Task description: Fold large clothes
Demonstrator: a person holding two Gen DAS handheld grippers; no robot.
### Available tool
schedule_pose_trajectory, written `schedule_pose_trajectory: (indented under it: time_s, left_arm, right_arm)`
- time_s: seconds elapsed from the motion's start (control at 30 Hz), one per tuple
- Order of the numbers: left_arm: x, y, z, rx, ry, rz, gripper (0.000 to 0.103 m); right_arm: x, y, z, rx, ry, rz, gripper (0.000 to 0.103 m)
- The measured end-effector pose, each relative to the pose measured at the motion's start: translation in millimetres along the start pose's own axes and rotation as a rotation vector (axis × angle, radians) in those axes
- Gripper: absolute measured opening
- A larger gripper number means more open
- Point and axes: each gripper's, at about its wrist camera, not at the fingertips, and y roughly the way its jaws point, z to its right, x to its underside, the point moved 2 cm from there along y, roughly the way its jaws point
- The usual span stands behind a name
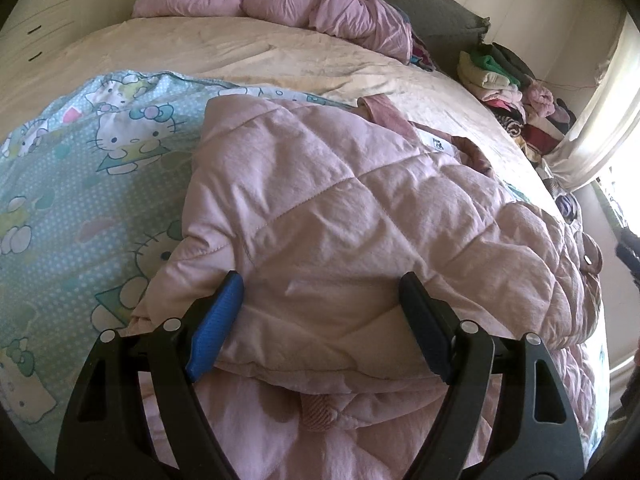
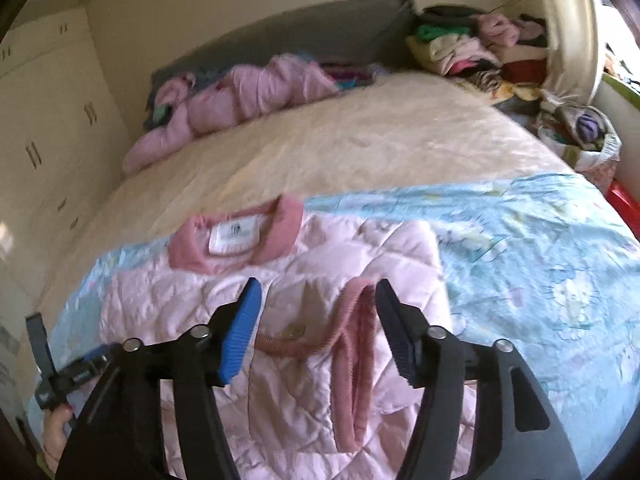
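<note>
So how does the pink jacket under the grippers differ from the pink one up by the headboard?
The near jacket lies spread flat on the blue cartoon sheet, collar up and label showing; the far jacket sits bunched in a crumpled heap against the grey headboard. The near one has a sleeve folded across its front; the far one shows no fold. Both are pale pink and padded.

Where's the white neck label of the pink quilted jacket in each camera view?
Left wrist view: the white neck label sits right of centre, upper middle, beside the dark pink collar.
Right wrist view: the label sits left of centre, inside the collar's curve.
Shared landmark: the clothes pile beyond the bed's far right corner.
</note>
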Motion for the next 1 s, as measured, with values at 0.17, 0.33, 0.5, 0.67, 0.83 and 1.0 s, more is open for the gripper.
schedule_pose_trajectory:
  time_s: [0.17, 0.33, 0.5, 0.67, 0.83, 1.0]
  left_arm:
    - [0, -1, 0, -0.005, 0.002, -0.003, 0.073]
    - [0, -1, 2, -0.012, 0.009, -0.007, 0.073]
    - [2, -1, 5, -0.031, 0.024, -0.005, 0.073]
    - [3, 0, 6, -0.032, 0.025, -0.007, 0.073]
    - [2, 1, 7, -0.035, 0.03, -0.008, 0.073]
    - [3, 1, 7, -0.044, 0.037, -0.006, 0.073]
  right_arm:
    - [5, -11, -34, -0.062, -0.09, 0.0, 0.069]
    - [18, 7, -77, -0.102, -0.175, -0.056, 0.077]
    - [36, 40, -104, -0.067, -0.242, -0.132, 0.077]
    - [51, 75, -106, 0.007, -0.258, -0.224, 0.077]
    - [66, 107, -97, 0.02, -0.251, -0.299, 0.079]
    - [75, 120, -93, 0.027, -0.242, -0.304, 0.081]
